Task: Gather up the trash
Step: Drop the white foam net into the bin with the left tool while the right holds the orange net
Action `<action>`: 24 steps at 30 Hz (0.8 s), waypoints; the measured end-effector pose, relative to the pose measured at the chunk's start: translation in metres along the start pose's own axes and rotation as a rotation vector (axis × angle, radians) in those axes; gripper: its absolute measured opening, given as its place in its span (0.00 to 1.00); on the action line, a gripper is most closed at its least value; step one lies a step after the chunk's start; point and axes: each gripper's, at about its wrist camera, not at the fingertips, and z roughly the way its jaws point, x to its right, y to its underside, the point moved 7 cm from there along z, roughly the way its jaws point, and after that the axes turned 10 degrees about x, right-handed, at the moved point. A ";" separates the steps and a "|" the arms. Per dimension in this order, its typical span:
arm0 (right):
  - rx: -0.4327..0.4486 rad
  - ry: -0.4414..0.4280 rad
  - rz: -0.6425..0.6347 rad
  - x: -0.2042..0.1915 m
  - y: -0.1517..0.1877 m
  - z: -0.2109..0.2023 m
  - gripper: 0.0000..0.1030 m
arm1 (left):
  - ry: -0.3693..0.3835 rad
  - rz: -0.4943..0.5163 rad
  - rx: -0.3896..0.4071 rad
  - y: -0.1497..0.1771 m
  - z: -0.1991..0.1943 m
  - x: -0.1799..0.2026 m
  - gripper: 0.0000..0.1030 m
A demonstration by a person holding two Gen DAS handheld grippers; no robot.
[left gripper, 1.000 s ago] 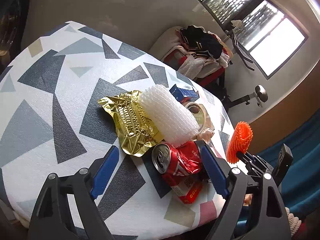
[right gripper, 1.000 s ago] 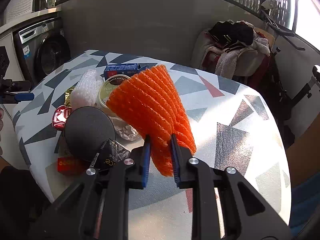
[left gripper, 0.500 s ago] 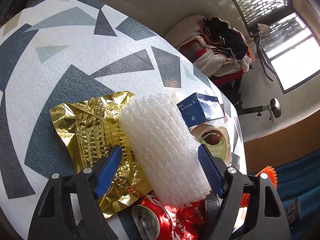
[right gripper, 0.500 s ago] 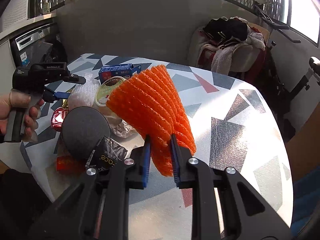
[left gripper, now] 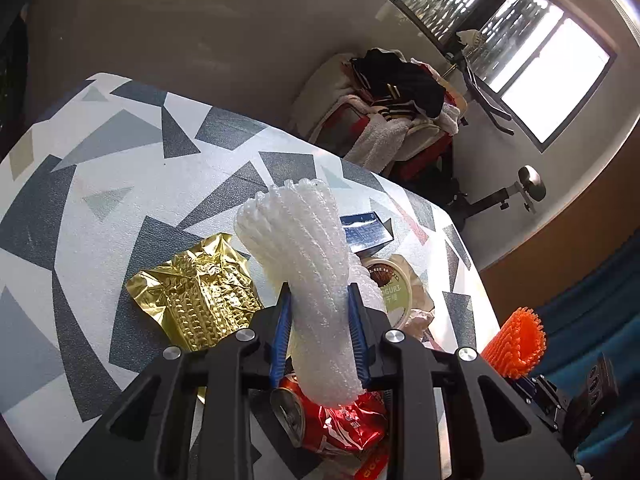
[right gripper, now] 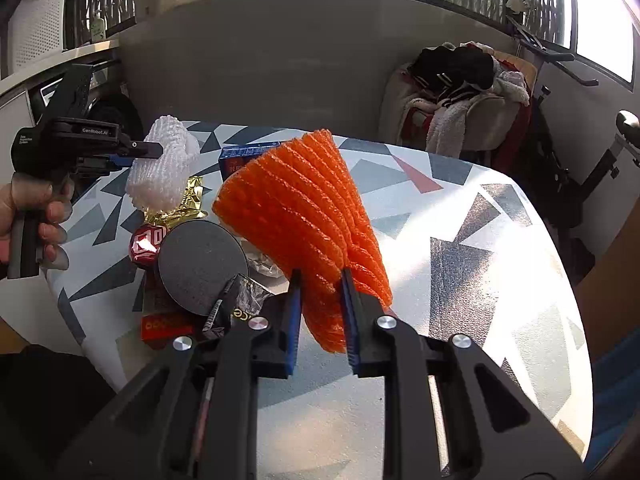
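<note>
Patterned table [left gripper: 120,184] holds scattered trash. Left tongs [left gripper: 320,332] have just closed on the white foam net [left gripper: 308,264], lifting it; right tongs [right gripper: 322,312] grip the orange foam net [right gripper: 296,216]. Both seem ready for binning.

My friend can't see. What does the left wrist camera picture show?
The left claw squeezes a white foam net above a table with a triangle pattern. Under it lie a gold wrapper, a crushed red can and a yogurt cup.
</note>
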 end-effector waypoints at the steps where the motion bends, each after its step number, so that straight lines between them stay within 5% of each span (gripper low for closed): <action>1: 0.004 -0.002 0.003 -0.001 -0.001 -0.003 0.21 | 0.003 0.031 0.012 -0.001 -0.008 0.004 0.25; 11: 0.058 -0.053 0.025 -0.026 -0.007 -0.032 0.21 | 0.065 0.249 0.077 0.014 -0.092 0.034 0.25; 18: 0.071 -0.098 0.058 -0.045 0.005 -0.054 0.21 | 0.093 0.429 0.069 0.068 -0.141 0.050 0.25; 24: 0.066 -0.121 0.070 -0.058 0.027 -0.071 0.21 | 0.140 0.455 0.015 0.130 -0.163 0.054 0.25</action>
